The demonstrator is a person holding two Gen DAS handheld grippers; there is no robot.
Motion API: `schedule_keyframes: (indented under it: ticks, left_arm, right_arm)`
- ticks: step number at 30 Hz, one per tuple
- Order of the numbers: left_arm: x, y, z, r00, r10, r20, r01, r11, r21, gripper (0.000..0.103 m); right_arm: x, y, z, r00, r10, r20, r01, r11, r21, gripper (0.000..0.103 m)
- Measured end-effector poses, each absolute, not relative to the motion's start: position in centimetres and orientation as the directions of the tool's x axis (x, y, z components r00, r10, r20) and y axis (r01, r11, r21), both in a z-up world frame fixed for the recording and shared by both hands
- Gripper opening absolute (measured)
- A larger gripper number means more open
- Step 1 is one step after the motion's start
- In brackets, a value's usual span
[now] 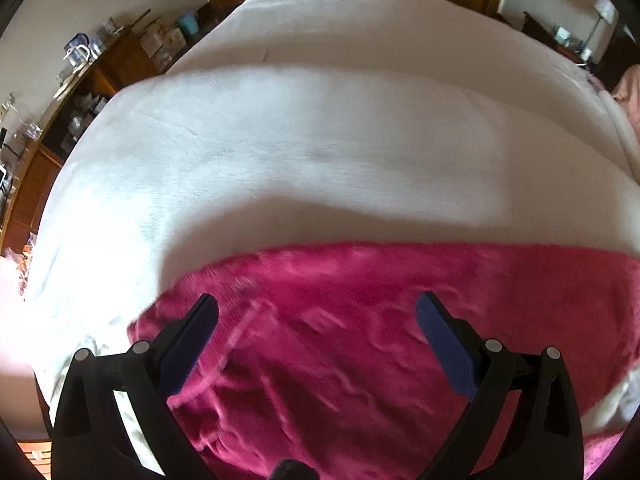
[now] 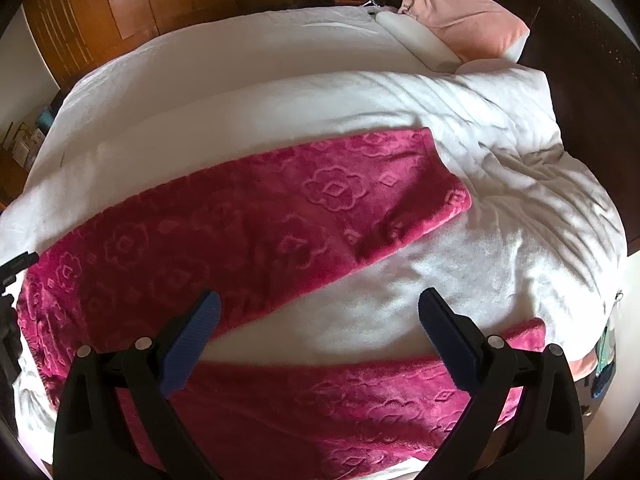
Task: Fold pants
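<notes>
Lying spread across a white blanket (image 2: 460, 272) on a bed, the magenta fleece pants (image 2: 248, 232) show an embossed pattern of flowers and small diamonds in their plush pile. In the right wrist view the two legs run apart from each other: one stretches up and to the right, ending in a slightly curled cuff just short of the blanket's wrinkled part, while the other lies along the near edge of the bed, passing under the gripper, with its end turned up near the right side. A wedge of bare white blanket shows between the legs. The waist end bunches toward the left edge of that view. In the left wrist view the pants (image 1: 380, 340) fill the lower half, blurred, with their upper edge forming a fairly straight line against the blanket (image 1: 280, 140).

The left gripper (image 1: 318, 308) hovers over the fleece with its blue-padded fingers (image 1: 192, 344) spread wide, holding nothing. The right gripper (image 2: 320, 304) likewise has its fingers (image 2: 448, 336) wide apart and empty, poised above the gap between the two legs, its left pad over the edge of the upper leg.

Beyond the pants, a pink pillow (image 2: 460, 20) rests at the head of the bed beside a white bolster (image 2: 416, 42), a wooden wardrobe (image 2: 132, 4) stands past the far side, and a cluttered wooden shelf (image 1: 76, 92) lines the wall.
</notes>
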State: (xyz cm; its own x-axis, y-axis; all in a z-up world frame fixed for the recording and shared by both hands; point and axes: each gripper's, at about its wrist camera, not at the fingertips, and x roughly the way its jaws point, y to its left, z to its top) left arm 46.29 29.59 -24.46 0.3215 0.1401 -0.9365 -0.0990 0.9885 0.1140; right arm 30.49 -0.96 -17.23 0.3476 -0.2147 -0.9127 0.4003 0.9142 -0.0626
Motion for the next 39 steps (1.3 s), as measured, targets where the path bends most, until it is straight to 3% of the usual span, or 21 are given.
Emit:
schedule_keyframes:
  ticks: [6,20,21,23,26,29,31,39]
  left_arm:
    - [48.3,33.7,-27.7,0.262,0.195,-0.945,-0.150,0.976,0.159,0.098]
    - [51.4,39.2,-32.7,0.195,0.076,-0.978,-0.169,0.985,0.043,0.097]
    - [51.5,39.5,-32.8,0.198,0.056,-0.979,-0.171,0.985,0.022,0.094]
    - [51.4,40.0,-32.6,0.211,0.003,-0.977,-0.162,0.986,-0.032,0.070]
    - [50.6,39.8,-32.1,0.220,-0.052,-0.974,-0.138,0.987,-0.084,0.041]
    - [49.9,39.7,-31.7,0.219,-0.066,-0.974,-0.107,0.990,-0.091,0.024]
    - [49.0,39.6,-31.4,0.227,-0.064,-0.972,-0.085,0.993,-0.085,0.020]
    - [46.4,41.1,-29.2,0.282,-0.022,-0.959,-0.084,0.995,-0.047,0.017]
  right_arm:
    - [29.7,-1.4,-18.1,0.315,-0.228,-0.921,0.423,0.903,-0.079,0.100]
    - [28.3,-0.7,-19.2,0.299,-0.215,-0.930,0.412,0.908,-0.078,0.100]
    - [28.2,-0.9,-19.3,0.300,-0.210,-0.931,0.411,0.909,-0.072,0.100]
    - [27.8,-1.2,-19.6,0.299,-0.202,-0.933,0.413,0.908,-0.064,0.100]
    - [27.5,-1.8,-20.1,0.298,-0.177,-0.938,0.414,0.909,-0.040,0.083]
    - [27.8,-2.4,-20.7,0.289,-0.166,-0.943,0.414,0.910,-0.033,0.069]
    - [28.4,-2.7,-21.1,0.292,-0.163,-0.942,0.402,0.915,-0.033,0.064]
    - [31.4,-8.0,-21.4,0.313,-0.186,-0.931,0.408,0.912,-0.045,0.063]
